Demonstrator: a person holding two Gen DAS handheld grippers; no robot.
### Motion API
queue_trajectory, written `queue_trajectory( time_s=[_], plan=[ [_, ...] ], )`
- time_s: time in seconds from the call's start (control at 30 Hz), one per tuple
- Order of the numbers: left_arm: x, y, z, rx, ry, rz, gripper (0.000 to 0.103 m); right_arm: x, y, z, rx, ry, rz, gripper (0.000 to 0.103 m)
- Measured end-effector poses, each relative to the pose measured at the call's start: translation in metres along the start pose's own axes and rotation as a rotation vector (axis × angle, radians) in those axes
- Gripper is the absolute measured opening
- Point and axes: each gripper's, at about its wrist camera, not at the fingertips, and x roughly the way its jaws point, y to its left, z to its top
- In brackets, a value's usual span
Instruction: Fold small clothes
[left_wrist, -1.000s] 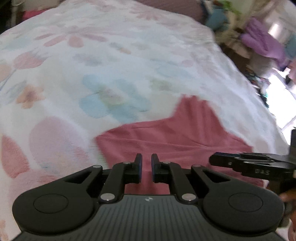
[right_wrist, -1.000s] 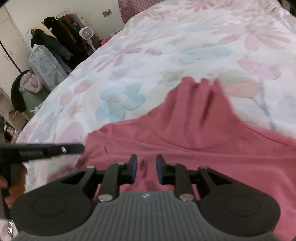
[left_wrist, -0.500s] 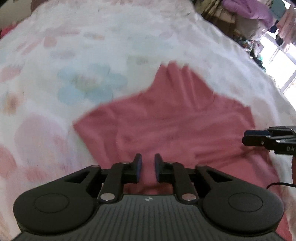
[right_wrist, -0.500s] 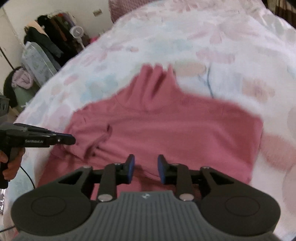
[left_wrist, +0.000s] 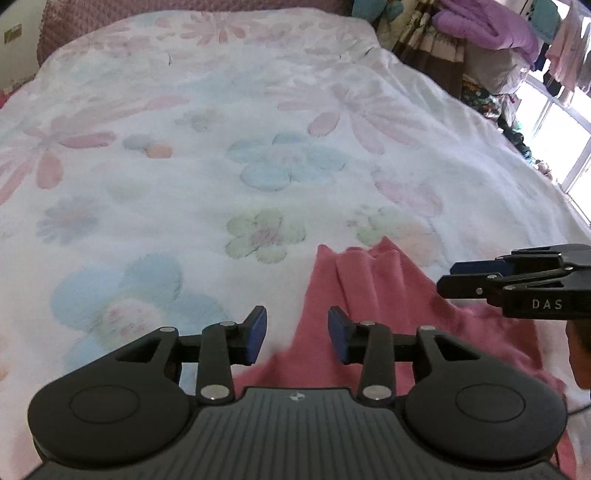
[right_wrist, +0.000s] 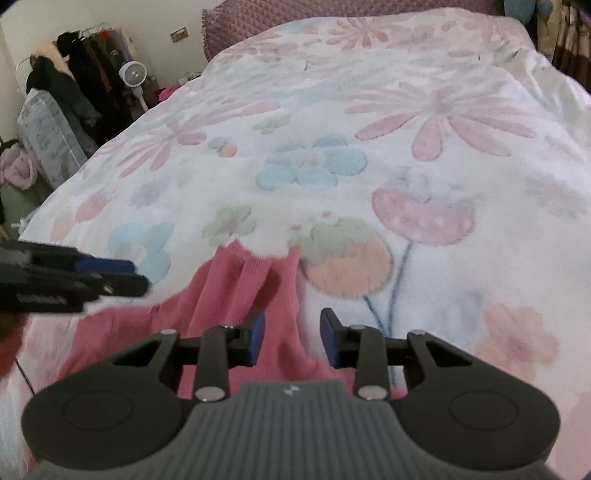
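The pink top lies spread on the bed near its foot edge, collar pointing to the headboard, ready for folding. Left gripper and right gripper hover wide open over its left and right edges, holding nothing.

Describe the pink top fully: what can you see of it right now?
The pink top is a ribbed knit, lying on the floral bedspread. Its narrower ribbed end, creased lengthwise, points up the bed; the wider body spreads toward the cameras, partly hidden behind both tools. The left gripper and right gripper are open, over its edges; contact is unclear. Nothing else lies on it.
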Motion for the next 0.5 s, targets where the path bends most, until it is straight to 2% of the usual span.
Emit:
queue_trajectory(
  time_s=[0.17,0.23,0.27,0.3,0.33,0.37,0.5],
  plan=[
    [0.037,0.0,0.004,0.012,0.037,-0.002,0.045,0.034,-0.005,0.015,0.037,0.02,0.021,0.025],
    [0.044,0.001,0.006,-0.013,0.036,-0.033,0.045,0.044,-0.008,0.019,0.053,0.023,0.033,0.018],
    [0.046,0.0,0.007,-0.023,0.03,-0.043,0.045,0.049,-0.01,0.022,0.067,0.025,0.049,0.01],
    [0.048,0.0,0.009,-0.033,0.031,-0.057,0.035,0.053,-0.012,0.024,0.082,0.031,0.059,0.003],
    [0.049,0.001,0.011,-0.043,0.033,-0.073,0.018,0.057,-0.013,0.025,0.095,0.039,0.063,0.0],
    [0.046,0.003,0.011,-0.055,0.028,-0.092,0.005,0.057,-0.013,0.025,0.1,0.037,0.07,0.0],
    [0.012,0.01,0.006,-0.042,-0.047,-0.102,0.003,0.034,-0.014,0.024,0.065,0.003,0.098,0.0]
  ],
)
